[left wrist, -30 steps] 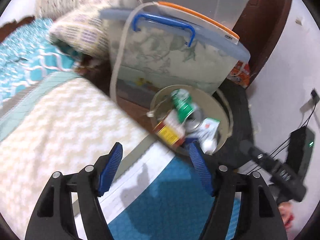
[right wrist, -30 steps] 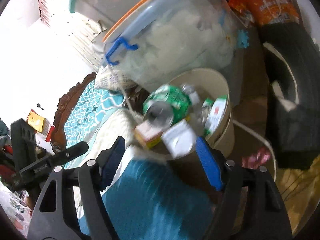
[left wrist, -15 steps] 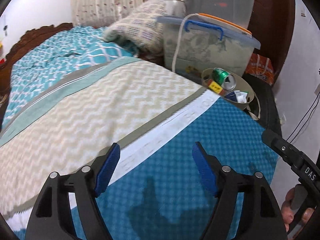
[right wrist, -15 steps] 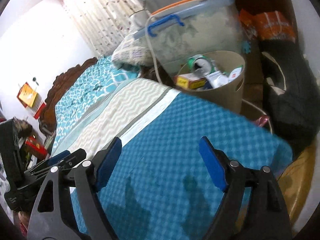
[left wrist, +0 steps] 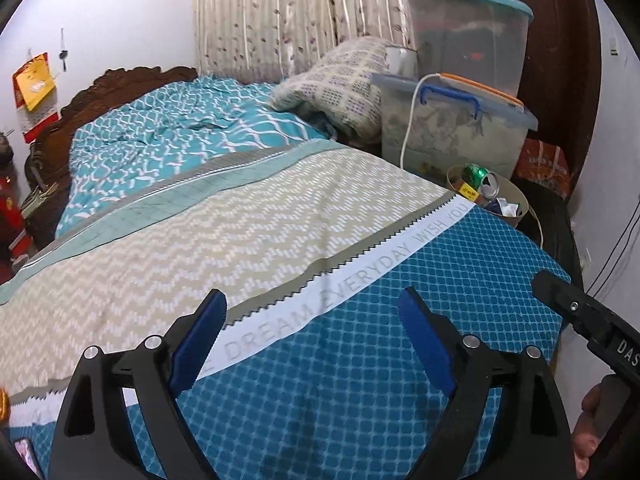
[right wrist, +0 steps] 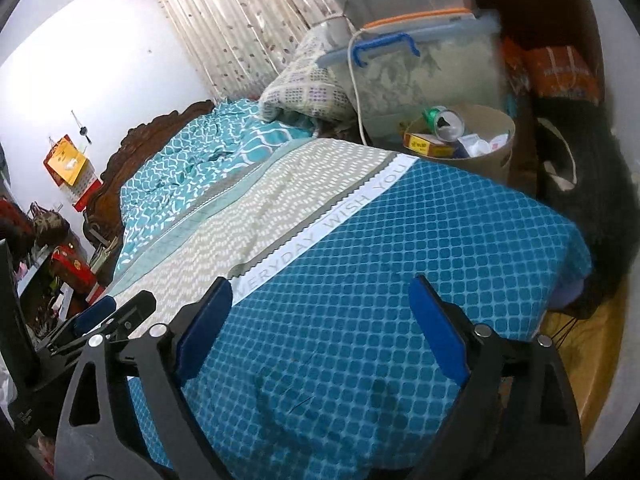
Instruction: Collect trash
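A beige trash bin (left wrist: 516, 200) (right wrist: 490, 158) stands past the bed's far corner, holding a green can (left wrist: 478, 174) (right wrist: 444, 118), a yellow-and-red box (right wrist: 424, 145) and white wrappers. My left gripper (left wrist: 312, 316) hangs over the blue end of the bedspread, its jaws opening with nothing between them. Over the same blue cloth my right gripper (right wrist: 322, 304) is opening too, with nothing between its blue pads. Both are well short of the bin. The left gripper's tips (right wrist: 116, 308) show at the right wrist view's left edge.
The bed (left wrist: 280, 220) carries a chevron and blue spread and a rolled blanket (left wrist: 336, 88). Clear storage boxes (left wrist: 452, 124) are stacked behind the bin. A black bag (right wrist: 580, 208) and orange packets (right wrist: 560, 68) sit to the right. A hand (left wrist: 592, 424) holds the other gripper.
Both grippers have drawn back from right over the bin to above the blue bedspread, and the bin now looks small and far. Both pairs of jaws stand wider apart.
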Action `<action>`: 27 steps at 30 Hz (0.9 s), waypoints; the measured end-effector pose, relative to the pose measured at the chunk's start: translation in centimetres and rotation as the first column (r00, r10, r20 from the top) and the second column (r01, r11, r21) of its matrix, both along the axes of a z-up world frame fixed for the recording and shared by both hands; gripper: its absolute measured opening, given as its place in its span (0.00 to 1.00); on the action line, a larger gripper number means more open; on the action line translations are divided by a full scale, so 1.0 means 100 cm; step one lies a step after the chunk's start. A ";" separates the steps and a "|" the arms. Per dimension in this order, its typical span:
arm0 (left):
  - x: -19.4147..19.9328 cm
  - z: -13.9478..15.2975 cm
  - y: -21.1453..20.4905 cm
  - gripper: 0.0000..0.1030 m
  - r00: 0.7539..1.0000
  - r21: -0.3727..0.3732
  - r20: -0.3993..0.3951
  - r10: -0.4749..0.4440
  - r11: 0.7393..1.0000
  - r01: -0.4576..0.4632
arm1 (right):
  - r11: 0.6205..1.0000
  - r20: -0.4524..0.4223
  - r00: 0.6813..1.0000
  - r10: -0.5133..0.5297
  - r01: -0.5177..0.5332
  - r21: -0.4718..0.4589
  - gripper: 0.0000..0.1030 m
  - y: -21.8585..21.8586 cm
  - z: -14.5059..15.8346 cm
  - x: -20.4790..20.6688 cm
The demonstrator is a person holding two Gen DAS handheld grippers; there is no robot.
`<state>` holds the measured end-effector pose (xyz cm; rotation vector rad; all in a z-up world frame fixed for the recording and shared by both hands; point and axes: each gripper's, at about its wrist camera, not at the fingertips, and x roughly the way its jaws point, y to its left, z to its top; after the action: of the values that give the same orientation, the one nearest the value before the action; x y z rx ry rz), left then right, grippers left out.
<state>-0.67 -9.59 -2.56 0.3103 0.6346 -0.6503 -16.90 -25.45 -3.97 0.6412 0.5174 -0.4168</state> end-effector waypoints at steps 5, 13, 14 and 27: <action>-0.009 0.005 0.015 0.90 0.999 -0.010 0.033 0.021 1.000 -0.020 | 1.000 0.006 1.000 0.011 -0.010 -0.005 0.92 0.016 0.007 -0.005; -0.018 0.008 0.021 0.91 0.998 0.006 0.041 0.047 0.999 -0.047 | 1.000 0.019 1.000 -0.005 0.005 -0.004 0.96 0.025 0.011 -0.018; -0.019 0.008 0.021 0.91 0.998 0.012 0.044 0.054 0.998 -0.054 | 1.000 0.019 1.000 -0.008 0.008 -0.005 0.96 0.026 0.011 -0.019; -0.033 0.011 0.022 0.92 0.993 0.036 0.075 0.092 0.995 -0.095 | 0.999 0.036 0.998 -0.042 0.042 -0.002 0.97 0.023 0.010 -0.031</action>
<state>-4.00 -7.42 -1.51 0.3380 0.5889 -0.5346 -20.00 -23.14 -2.98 0.6568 0.4698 -0.4445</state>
